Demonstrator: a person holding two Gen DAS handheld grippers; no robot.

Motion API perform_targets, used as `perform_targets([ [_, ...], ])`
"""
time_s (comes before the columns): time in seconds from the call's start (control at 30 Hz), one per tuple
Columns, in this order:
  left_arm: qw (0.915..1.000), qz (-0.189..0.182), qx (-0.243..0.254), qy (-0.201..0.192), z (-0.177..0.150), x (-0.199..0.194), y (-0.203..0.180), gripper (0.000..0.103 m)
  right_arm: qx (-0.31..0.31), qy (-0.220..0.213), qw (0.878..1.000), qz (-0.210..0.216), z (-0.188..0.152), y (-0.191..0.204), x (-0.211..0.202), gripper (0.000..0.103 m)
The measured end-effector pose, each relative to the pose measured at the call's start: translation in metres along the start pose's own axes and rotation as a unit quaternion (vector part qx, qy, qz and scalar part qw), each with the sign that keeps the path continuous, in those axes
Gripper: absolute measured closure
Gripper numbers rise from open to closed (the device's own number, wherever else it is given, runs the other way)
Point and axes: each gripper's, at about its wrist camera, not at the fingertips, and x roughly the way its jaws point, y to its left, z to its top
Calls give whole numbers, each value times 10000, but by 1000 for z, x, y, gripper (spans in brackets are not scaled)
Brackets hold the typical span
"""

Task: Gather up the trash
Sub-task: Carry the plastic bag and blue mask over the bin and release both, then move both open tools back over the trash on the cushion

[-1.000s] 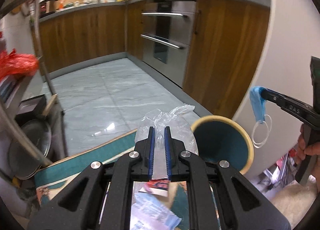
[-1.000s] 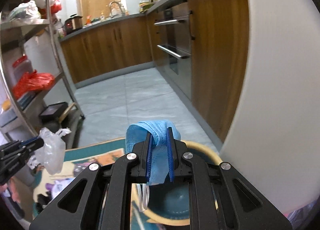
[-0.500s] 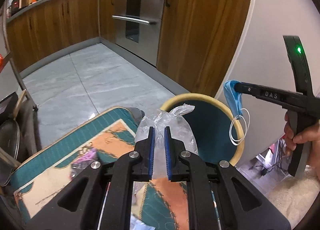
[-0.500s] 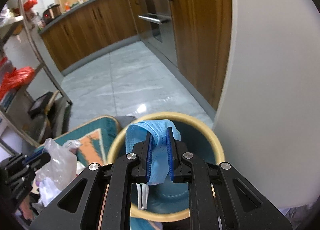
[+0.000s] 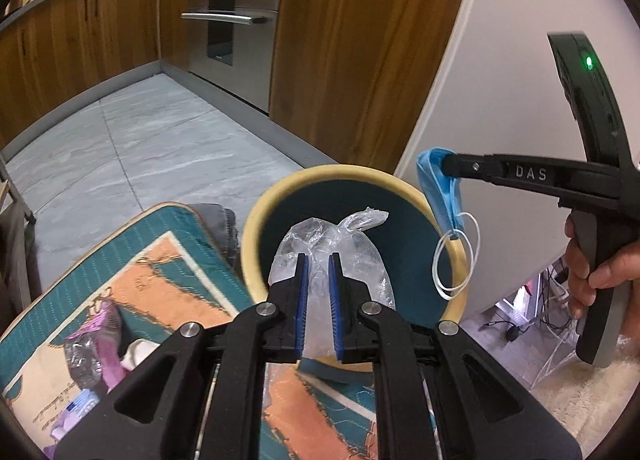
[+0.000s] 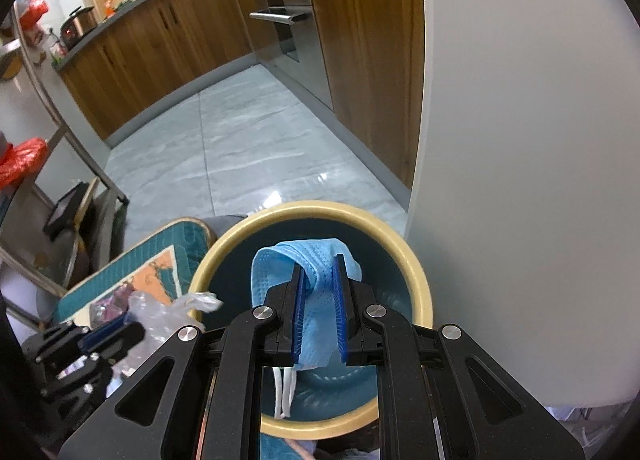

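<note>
Left wrist view: bin [image 5: 256,216] nearer now, clear bag [image 5: 320,248] over its mouth.

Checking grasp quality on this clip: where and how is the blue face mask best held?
By its bunched middle, from above. The right gripper pinches the face mask there, so the fabric folds over the pads and the ear loops hang clear over the bin.

1. Bin [image 6: 420,280]: near rim and floor hidden behind the right gripper [image 6: 318,280] and face mask [image 6: 316,300].
2. Clear plastic bag [image 5: 360,252]: lower part concealed by the left gripper [image 5: 318,280].
3. Rug [image 5: 120,260]: cut off by the frame edge; the litter [image 5: 96,344] on it is indistinct.
4. Countertop items [image 6: 76,26]: too small to identify.
</note>
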Motion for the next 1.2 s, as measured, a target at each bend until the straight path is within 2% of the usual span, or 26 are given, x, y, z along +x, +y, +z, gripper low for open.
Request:
perform_targets([
  [0.1,10000,-6,61,24,-1,6,-5,93,-49,6,9999,-87,0,0,2,88],
  [0.2,10000,30,80,13,-1,6,-7,88,-16,-19,9999,-121,-1,-3,1,88],
  [0.33,10000,39,2,-72,1,0,-3,79,-37,-66,9998,-178,0,-2,0,85],
  [0.43,9998,-34,-92,-148,2,-5,-1,68,6,-80,9998,-166,2,-1,-2,83],
  [0.53,9997,-3,-91,-216,3,-11,0,67,25,-129,9997,-199,2,0,-7,71],
  [0.6,9996,22,-85,-254,3,-15,0,66,21,-217,9995,-215,2,1,-13,59],
  [0.63,9996,36,-85,-278,4,-18,0,64,-7,-281,9993,-249,3,2,-18,57],
  [0.7,9993,81,-110,-339,4,-25,2,58,-6,-346,9990,-281,4,3,-23,45],
  [0.8,9988,156,-152,-450,3,-38,6,52,28,-462,9985,-278,5,5,-34,33],
  [0.97,9973,316,-168,-647,0,-65,13,38,-73,-579,9978,-329,7,13,-45,22],
  [1.1,9961,425,-180,-749,-4,-85,21,36,-117,-588,9976,-351,8,18,-48,18],
  [1.2,9945,543,-254,-856,-7,-103,29,29,-81,-624,9975,-322,8,23,-52,17],
])
